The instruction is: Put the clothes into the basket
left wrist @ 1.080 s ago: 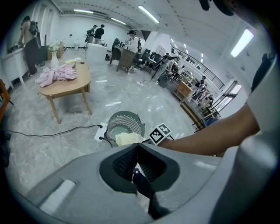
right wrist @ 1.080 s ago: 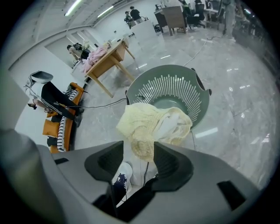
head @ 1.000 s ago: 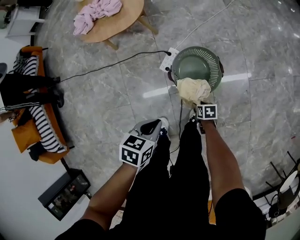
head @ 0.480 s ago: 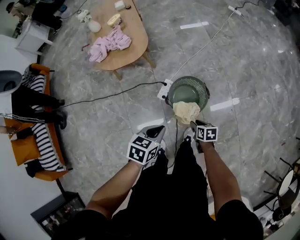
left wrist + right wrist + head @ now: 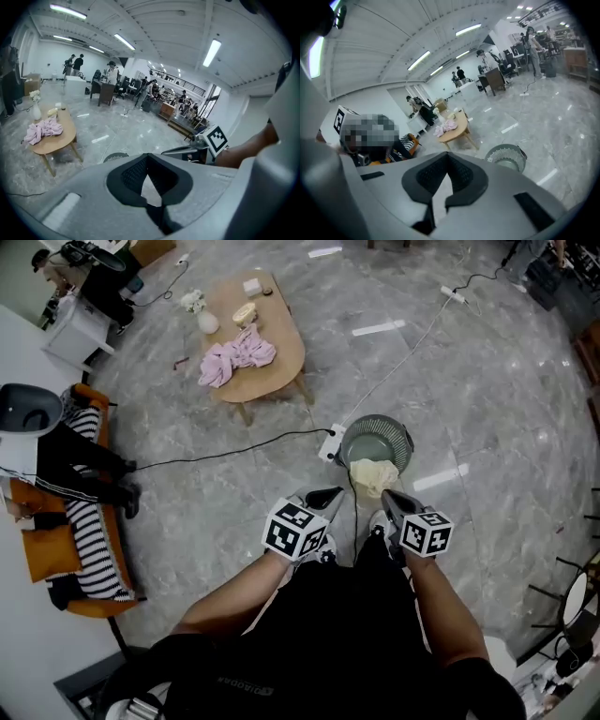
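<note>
Crumpled cream cloth [image 5: 374,476] hangs over near rim of round ribbed basket [image 5: 376,420]; rumpled pink cloth [image 5: 238,355] on oval wooden table [image 5: 278,369]. Left gripper [image 5: 331,495], right gripper [image 5: 390,499]: tongs pressed together, empty.

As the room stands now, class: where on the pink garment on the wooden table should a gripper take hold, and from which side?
Pinch a raised fold on top of the pink garment, coming straight down. It lies crumpled in a heap on the wooden table, so ridges stand up for the jaws; a sideways approach would likely just push it.
</note>
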The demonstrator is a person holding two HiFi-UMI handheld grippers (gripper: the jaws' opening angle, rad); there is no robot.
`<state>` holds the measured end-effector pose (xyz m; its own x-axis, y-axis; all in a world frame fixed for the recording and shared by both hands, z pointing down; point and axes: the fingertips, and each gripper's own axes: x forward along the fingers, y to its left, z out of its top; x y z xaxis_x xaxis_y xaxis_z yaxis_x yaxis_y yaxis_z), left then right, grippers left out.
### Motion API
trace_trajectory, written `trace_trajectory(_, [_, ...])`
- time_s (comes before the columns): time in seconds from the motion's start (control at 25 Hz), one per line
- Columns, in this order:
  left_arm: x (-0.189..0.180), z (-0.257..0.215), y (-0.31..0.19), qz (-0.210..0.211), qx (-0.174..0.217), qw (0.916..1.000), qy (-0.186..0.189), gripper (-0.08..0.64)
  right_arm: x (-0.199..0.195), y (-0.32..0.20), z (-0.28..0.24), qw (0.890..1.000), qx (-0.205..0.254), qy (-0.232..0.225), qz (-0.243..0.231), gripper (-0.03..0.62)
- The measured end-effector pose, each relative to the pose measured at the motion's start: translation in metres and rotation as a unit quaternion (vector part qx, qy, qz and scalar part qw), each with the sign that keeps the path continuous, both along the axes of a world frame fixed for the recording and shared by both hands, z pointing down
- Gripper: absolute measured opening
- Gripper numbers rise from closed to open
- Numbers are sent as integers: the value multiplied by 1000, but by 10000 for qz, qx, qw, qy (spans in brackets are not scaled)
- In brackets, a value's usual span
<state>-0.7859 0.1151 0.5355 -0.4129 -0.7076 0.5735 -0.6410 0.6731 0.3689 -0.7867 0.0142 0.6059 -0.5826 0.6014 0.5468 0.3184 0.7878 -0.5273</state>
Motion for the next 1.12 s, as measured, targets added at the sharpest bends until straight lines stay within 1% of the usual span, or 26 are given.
trace_trajectory(0.08, [8, -15, 2, 128, 121, 9998, -137, 0, 10, 10, -34, 9994, -146, -307, 71, 15])
trace_trajectory(0.2, [20, -31, 5, 285, 267, 9988, -288, 0, 24, 15, -75, 9967, -360, -661, 316, 15])
trace_trajectory(0.32, [29, -42, 7, 362, 355, 9979, -403, 0, 35, 14, -104, 9930, -499, -924, 534, 15])
trace_trajectory(0.4, [35, -48, 8, 353, 401, 9975, -454, 0, 43, 11, -115, 9915, -503, -1046, 583, 14])
trace_trajectory(0.48, [43, -53, 8, 338, 437, 9973, -489, 0, 53, 10, -119, 9919, -496, -1051, 507, 14])
trace_trajectory(0.64, [58, -60, 6, 321, 446, 9968, -572, 0, 67, 15, -129, 9928, -378, -1123, 182, 15])
trace_trajectory(0.84, [78, -56, -4, 181, 427, 9974, -551, 0, 81, 7, -140, 9902, -474, -1306, 105, 15])
trace_trajectory(1.0, [92, -63, -27, 31, 498, 9968, -625, 0, 100, -11, -141, 9903, -311, -1348, -124, 14])
trace_trajectory(1.12, [104, -70, -50, -32, 519, 9962, -696, 0, 119, -31, -143, 9903, -276, -1346, -208, 14])
